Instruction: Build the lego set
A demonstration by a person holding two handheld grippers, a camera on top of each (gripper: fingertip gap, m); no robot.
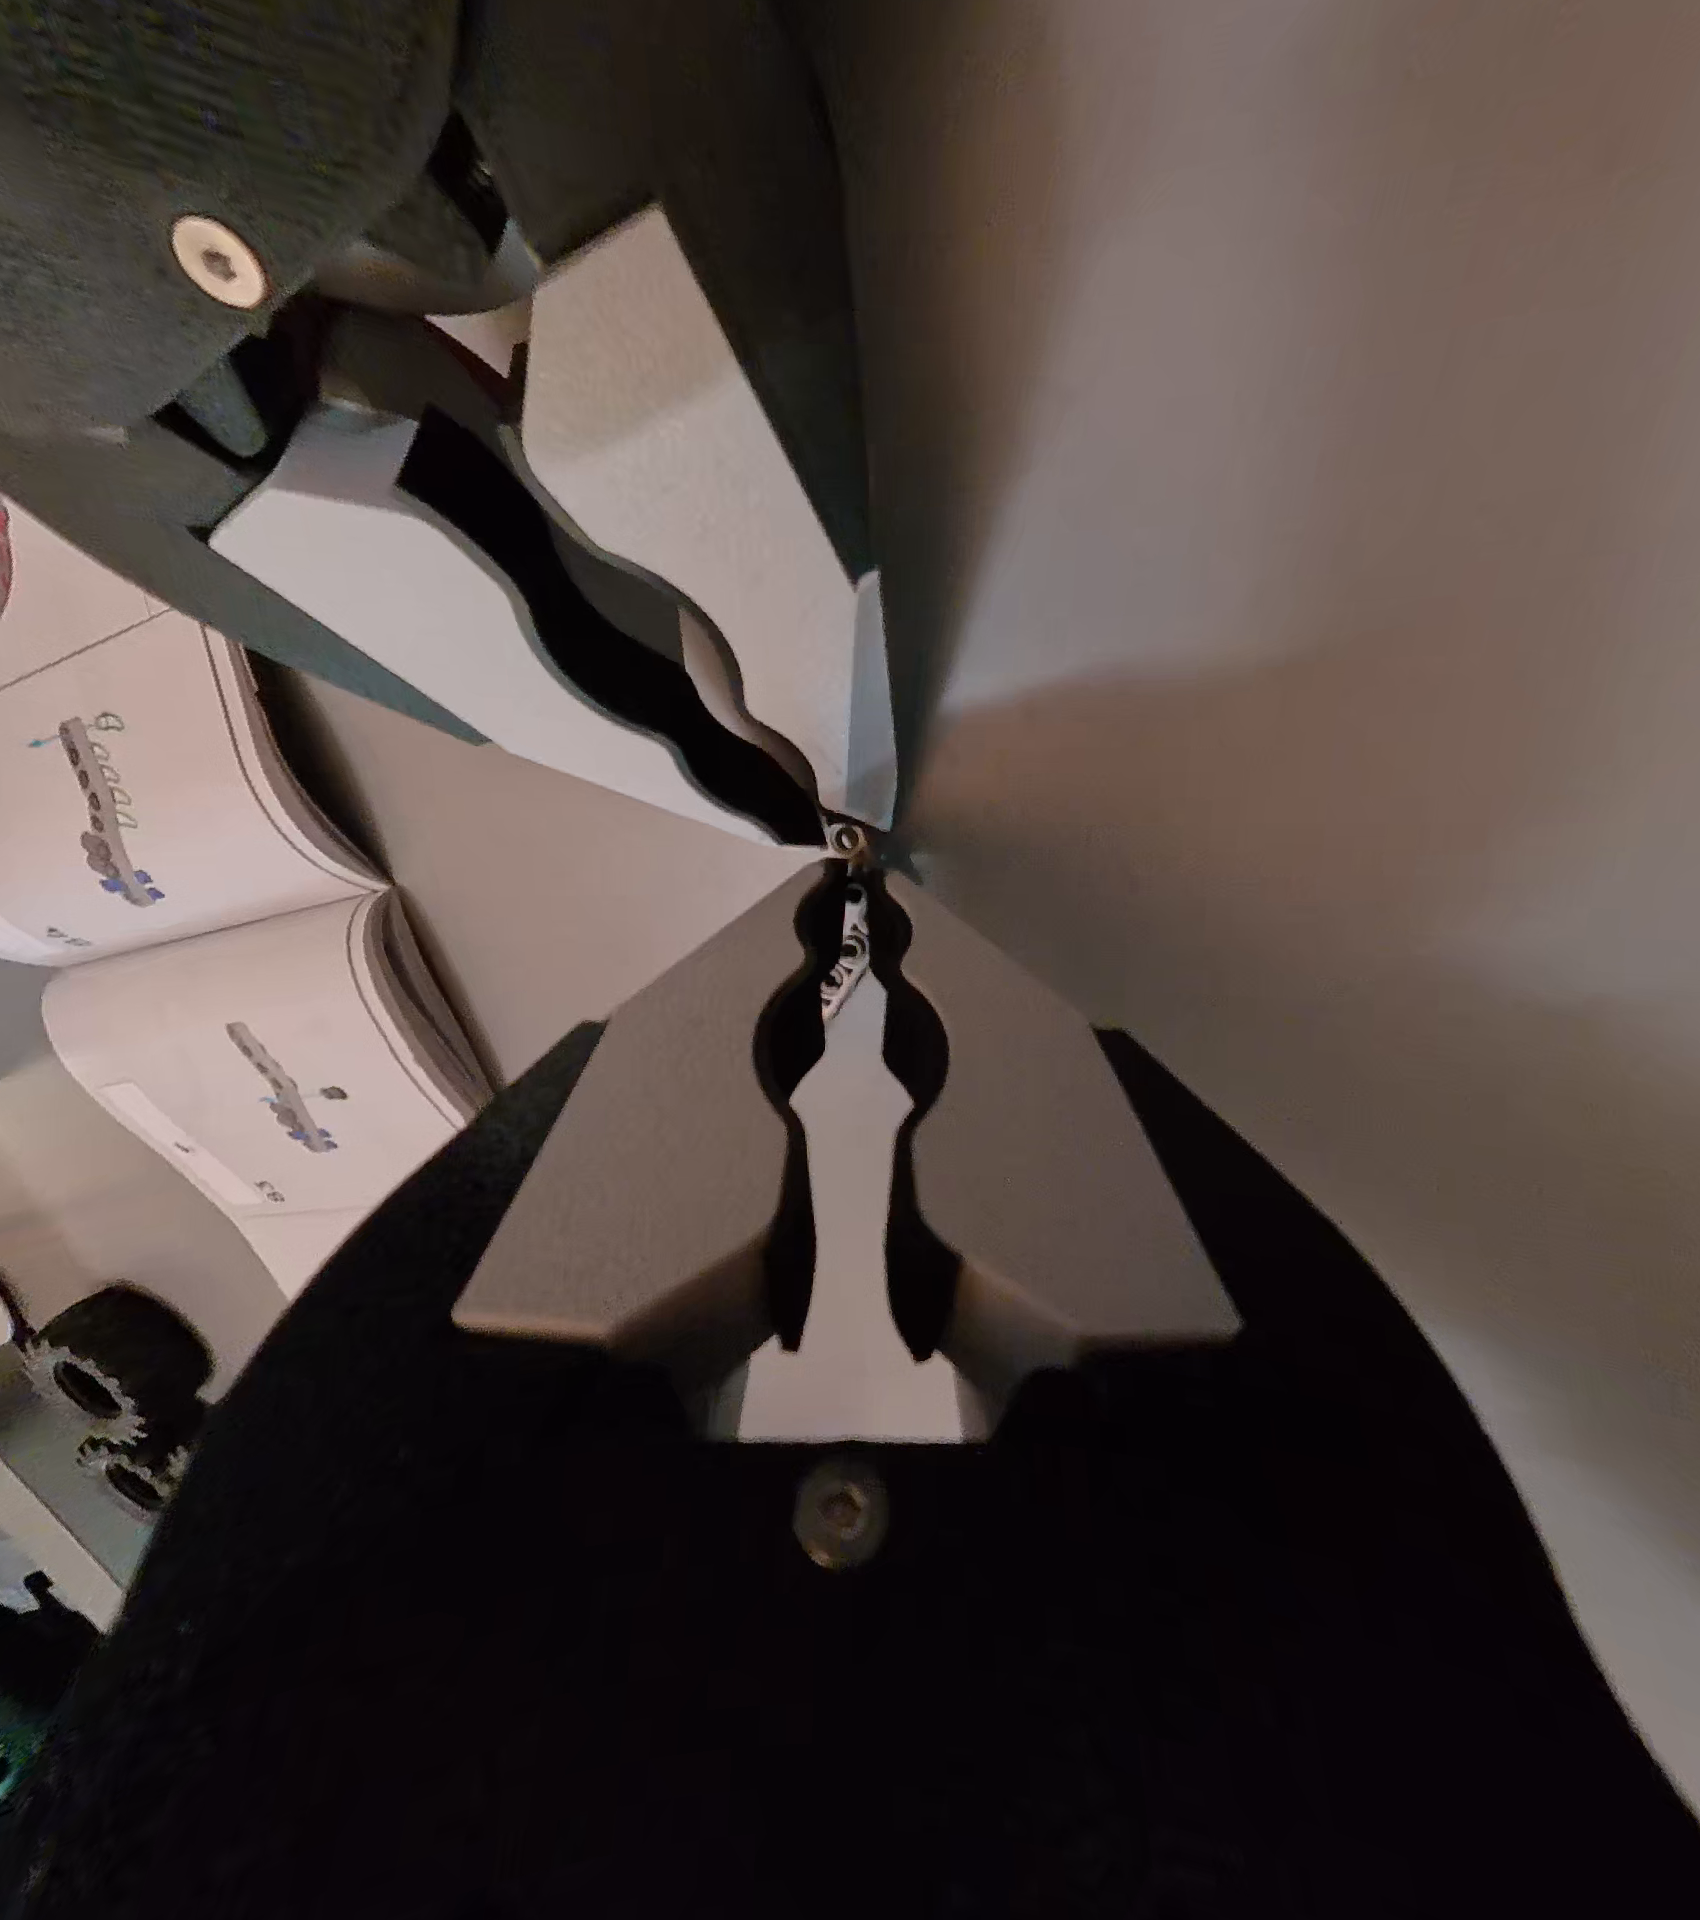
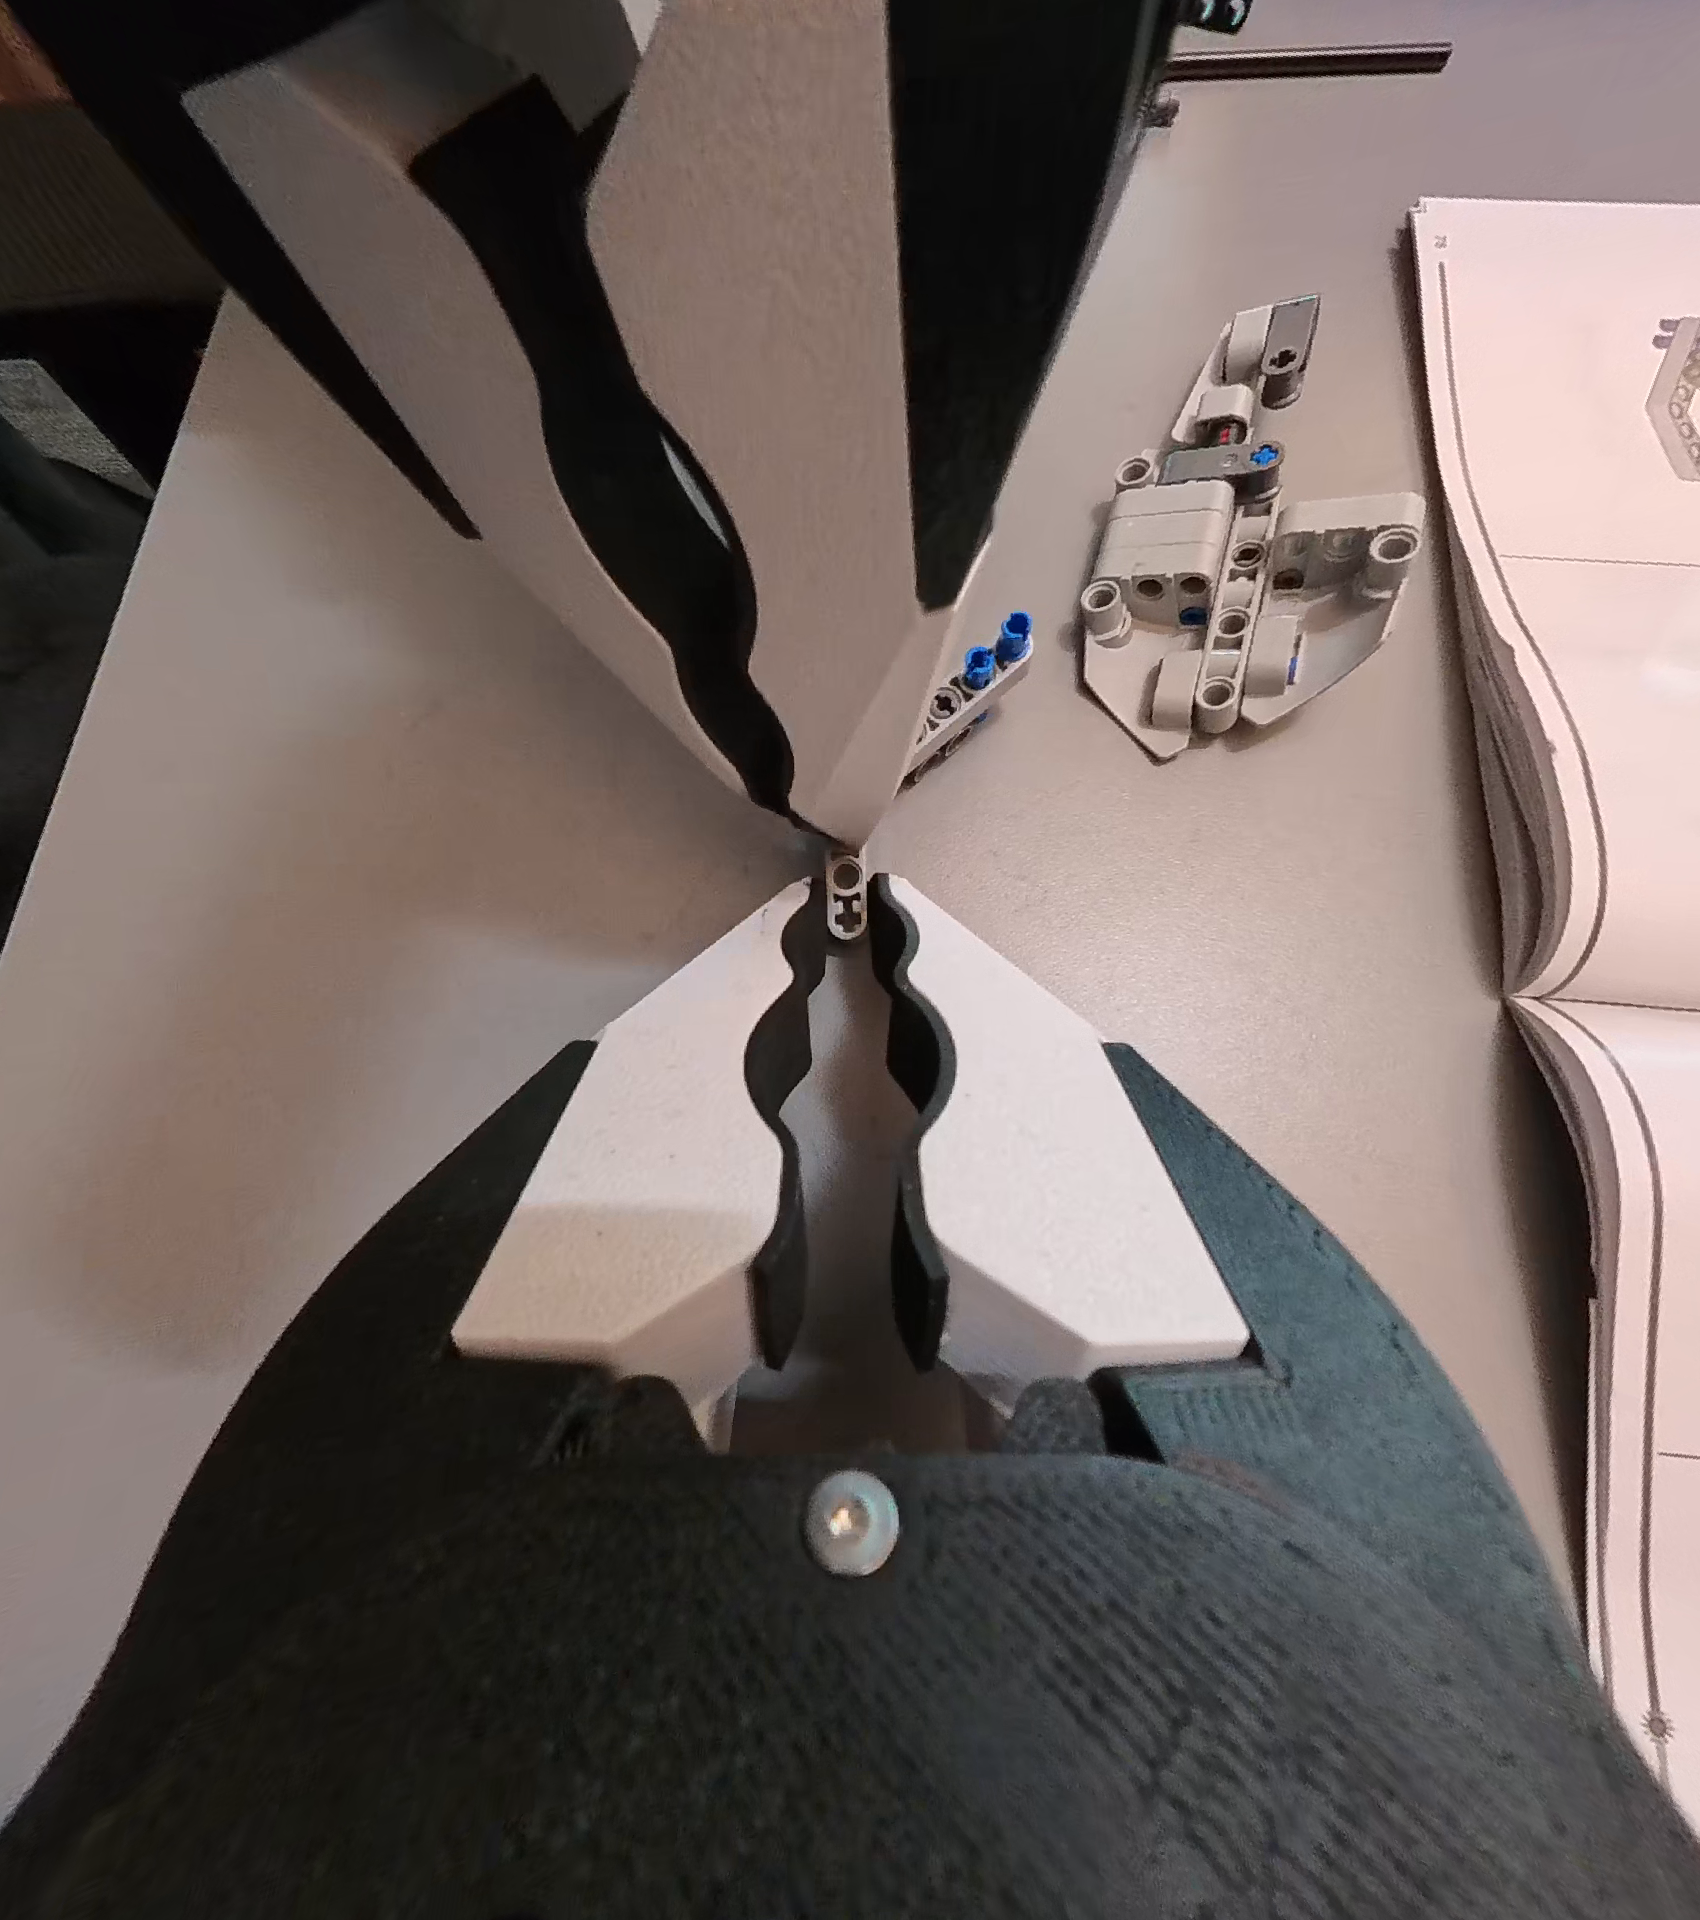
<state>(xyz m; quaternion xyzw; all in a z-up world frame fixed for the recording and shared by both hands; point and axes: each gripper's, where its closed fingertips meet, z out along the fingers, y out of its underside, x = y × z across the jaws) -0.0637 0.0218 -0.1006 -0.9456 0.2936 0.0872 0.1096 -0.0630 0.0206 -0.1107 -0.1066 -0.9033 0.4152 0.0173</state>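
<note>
My left gripper (image 1: 851,885) is shut on a light grey holed beam (image 1: 846,961), seen end-on between its fingers. In the right wrist view this beam (image 2: 971,691) sticks out behind the left gripper (image 2: 818,821) and carries two blue pins (image 2: 993,646). My right gripper (image 2: 846,885) is shut on a small light grey two-hole connector (image 2: 846,902). The two grippers meet tip to tip above the table, and the connector (image 1: 844,837) sits right at the beam's end. I cannot tell whether the two parts touch.
A grey partly built assembly (image 2: 1241,582) lies on the pale table (image 2: 358,831) to the right. An open instruction book (image 2: 1656,727) lies beyond it and also shows in the left wrist view (image 1: 150,831). Black toothed wheels (image 1: 108,1382) sit near the book. The table's left edge (image 2: 98,623) is close. Left and right tips are no more than a few centimetres apart.
</note>
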